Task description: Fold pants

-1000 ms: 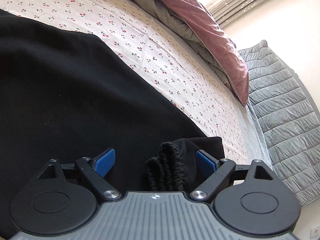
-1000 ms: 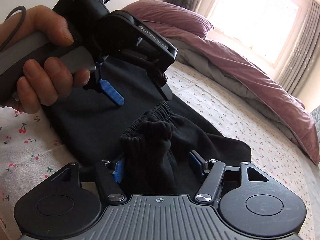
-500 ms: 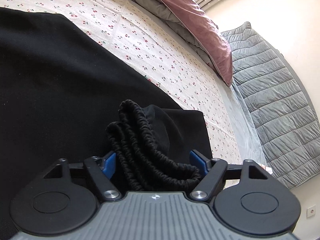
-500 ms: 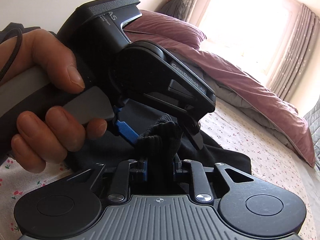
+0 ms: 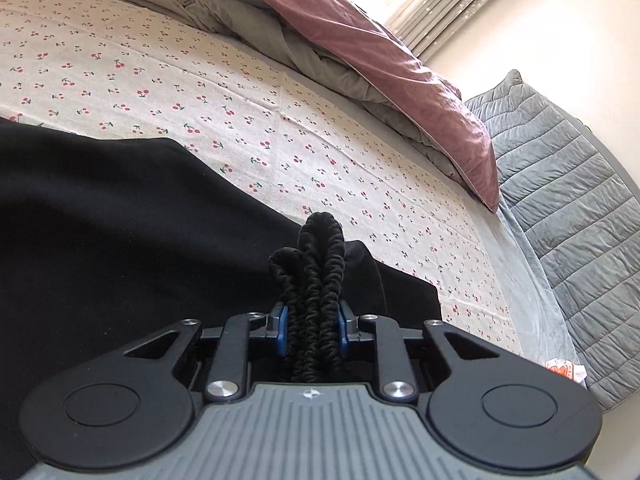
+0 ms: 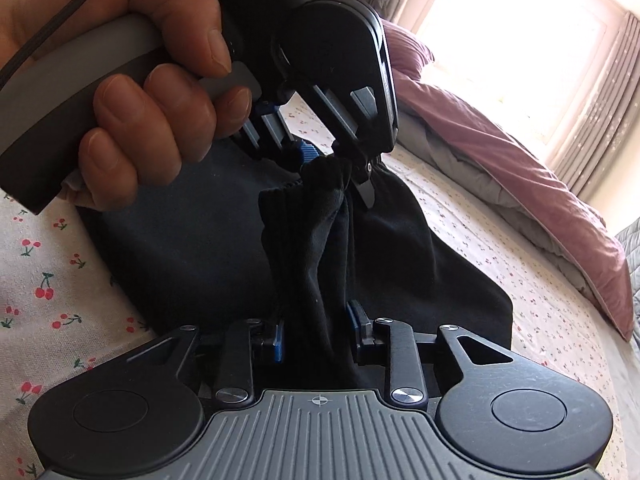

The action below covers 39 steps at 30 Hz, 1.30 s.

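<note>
Left wrist view: the left gripper has its fingers closed on the bunched elastic waistband of black pants spread over the cherry-print bed. At twelve o'clock in the right wrist view, that tool lifts the cloth while the right gripper pinches the same edge. Likely next: carry the waistband across to make the fold.

Pants run off the left edge; waistband hides between pads. Small packet beside the bed, unreadable.
</note>
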{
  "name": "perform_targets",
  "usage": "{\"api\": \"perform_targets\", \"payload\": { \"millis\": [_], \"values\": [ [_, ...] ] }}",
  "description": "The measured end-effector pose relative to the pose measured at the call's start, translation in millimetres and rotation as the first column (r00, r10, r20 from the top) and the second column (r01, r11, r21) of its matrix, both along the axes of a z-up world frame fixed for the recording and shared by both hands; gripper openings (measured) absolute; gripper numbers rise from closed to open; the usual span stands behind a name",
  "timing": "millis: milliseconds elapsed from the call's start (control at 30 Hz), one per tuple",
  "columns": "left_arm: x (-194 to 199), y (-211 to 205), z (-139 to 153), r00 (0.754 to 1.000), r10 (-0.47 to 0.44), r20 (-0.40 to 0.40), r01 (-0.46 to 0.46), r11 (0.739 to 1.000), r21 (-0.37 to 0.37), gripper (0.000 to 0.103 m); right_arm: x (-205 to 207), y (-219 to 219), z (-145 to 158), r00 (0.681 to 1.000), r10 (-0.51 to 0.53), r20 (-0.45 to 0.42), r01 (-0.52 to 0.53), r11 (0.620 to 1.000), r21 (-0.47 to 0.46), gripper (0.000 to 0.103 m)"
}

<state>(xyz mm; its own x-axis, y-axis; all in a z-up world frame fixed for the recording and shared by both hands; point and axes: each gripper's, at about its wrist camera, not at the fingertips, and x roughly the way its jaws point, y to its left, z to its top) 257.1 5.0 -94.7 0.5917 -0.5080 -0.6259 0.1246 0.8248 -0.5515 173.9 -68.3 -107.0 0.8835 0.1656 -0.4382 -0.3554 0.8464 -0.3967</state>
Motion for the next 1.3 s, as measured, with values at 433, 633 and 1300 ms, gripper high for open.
{"api": "perform_targets", "payload": {
  "millis": [433, 633, 1300],
  "values": [
    [-1.6, 33.9, -2.5, 0.996, 0.086, -0.034, -0.083, 0.994, 0.076, 0.022, 10.1, 3.4, -2.5, 1.0, 0.008, -0.024, -0.008, 1.0, -0.007, 0.042],
    [-1.3, 40.3, -7.5, 0.993, 0.113, -0.042, -0.108, 0.989, 0.105, 0.022, 18.1, -3.4, -1.1, 0.999, 0.011, -0.036, -0.011, 1.0, 0.002, 0.042],
    [2.9, 45.2, -8.0, 0.993, 0.112, -0.039, -0.106, 0.984, 0.146, 0.022, 25.1, -1.7, 5.0, 0.998, 0.024, -0.067, -0.022, 0.999, 0.029, 0.042]
  ]
}}
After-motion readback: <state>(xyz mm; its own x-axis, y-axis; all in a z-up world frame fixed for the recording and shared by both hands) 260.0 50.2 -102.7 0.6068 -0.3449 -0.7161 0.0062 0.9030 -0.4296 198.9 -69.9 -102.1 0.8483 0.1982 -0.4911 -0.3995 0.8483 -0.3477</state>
